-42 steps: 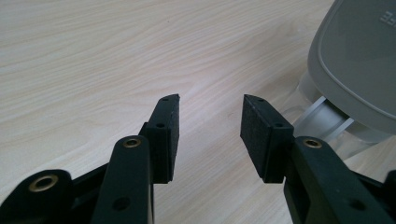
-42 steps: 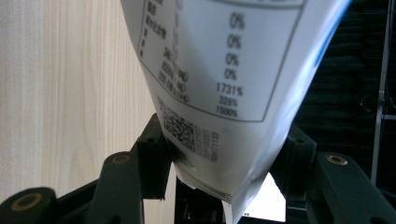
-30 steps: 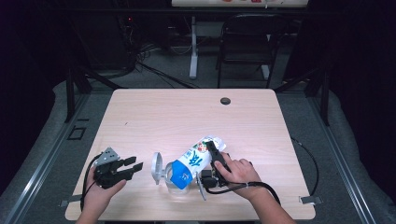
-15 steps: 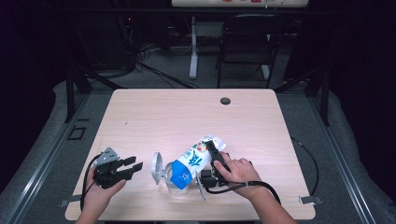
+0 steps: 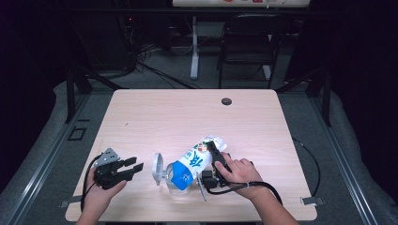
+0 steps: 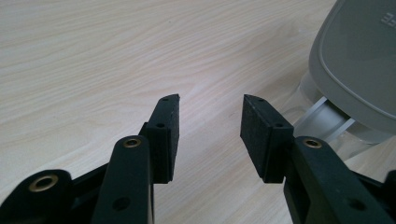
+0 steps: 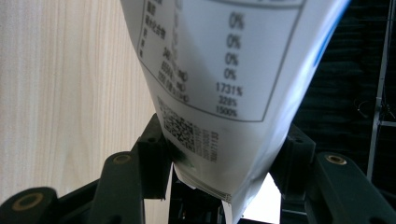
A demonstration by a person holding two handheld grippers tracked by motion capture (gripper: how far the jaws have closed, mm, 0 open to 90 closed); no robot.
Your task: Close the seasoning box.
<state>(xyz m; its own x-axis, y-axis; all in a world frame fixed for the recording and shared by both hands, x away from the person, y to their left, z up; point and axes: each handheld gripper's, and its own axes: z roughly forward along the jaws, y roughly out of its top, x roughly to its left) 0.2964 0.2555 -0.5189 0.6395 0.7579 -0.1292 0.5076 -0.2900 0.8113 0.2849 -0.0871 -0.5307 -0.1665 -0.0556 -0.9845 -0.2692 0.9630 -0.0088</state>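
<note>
A pale wood-grain table (image 5: pixel 263 122) stands in a dark room with cables and a chair behind it. Your right gripper (image 7: pixel 219 186) clamps the glossy white-and-blue pouch (image 5: pixel 195 161), which tilts over a clear container (image 5: pixel 176 183) near the front edge; its own view shows printed percentages and a code. Your left gripper (image 5: pixel 133 169) rests open and empty just beside the container's rounded grey lid (image 6: pixel 359 60).

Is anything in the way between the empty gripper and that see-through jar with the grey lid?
No, nothing visible. The left gripper stands open over bare table, and the jar sits just beyond its jaws, lid swung open.
</note>
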